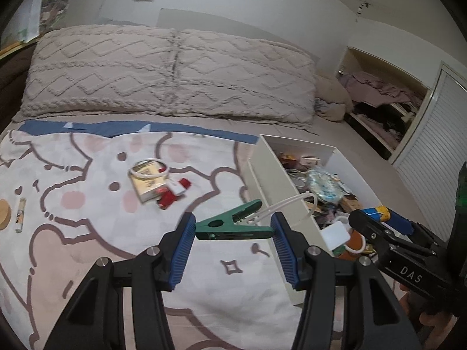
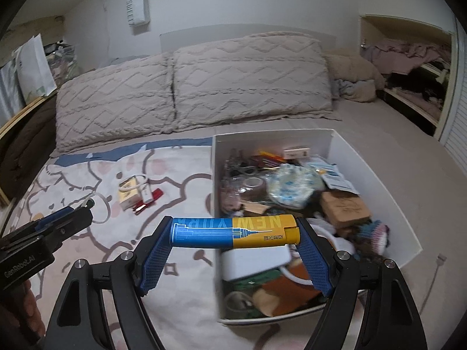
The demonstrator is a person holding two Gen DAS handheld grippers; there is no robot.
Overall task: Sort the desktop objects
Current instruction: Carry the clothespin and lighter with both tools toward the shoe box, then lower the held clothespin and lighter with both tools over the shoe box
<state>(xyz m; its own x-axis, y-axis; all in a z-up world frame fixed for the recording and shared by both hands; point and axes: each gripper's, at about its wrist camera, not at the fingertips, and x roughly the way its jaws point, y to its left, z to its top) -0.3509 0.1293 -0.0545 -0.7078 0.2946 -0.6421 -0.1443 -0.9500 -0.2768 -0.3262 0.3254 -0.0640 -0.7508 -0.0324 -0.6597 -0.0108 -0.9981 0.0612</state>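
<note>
My left gripper (image 1: 233, 229) is shut on a green clip (image 1: 230, 221) with a white cord (image 1: 286, 204) hanging from it, held above the patterned blanket (image 1: 87, 233) just left of the white box (image 1: 262, 180). My right gripper (image 2: 235, 233) is shut on a blue and yellow lighter (image 2: 233, 232), held crosswise over the near left wall of the white box (image 2: 376, 180). The box is full of small items. The right gripper also shows in the left wrist view (image 1: 382, 218), over the box. The left gripper shows at the left edge of the right wrist view (image 2: 58, 218).
On the blanket lie a yellow pack (image 1: 147, 182) with a white cable loop, a white stick and red pieces (image 1: 175, 192). A wooden disc (image 1: 3, 214) and a small tube (image 1: 20, 214) lie at the left. Pillows (image 1: 175, 73) stand behind; an open closet (image 1: 379, 102) is at the right.
</note>
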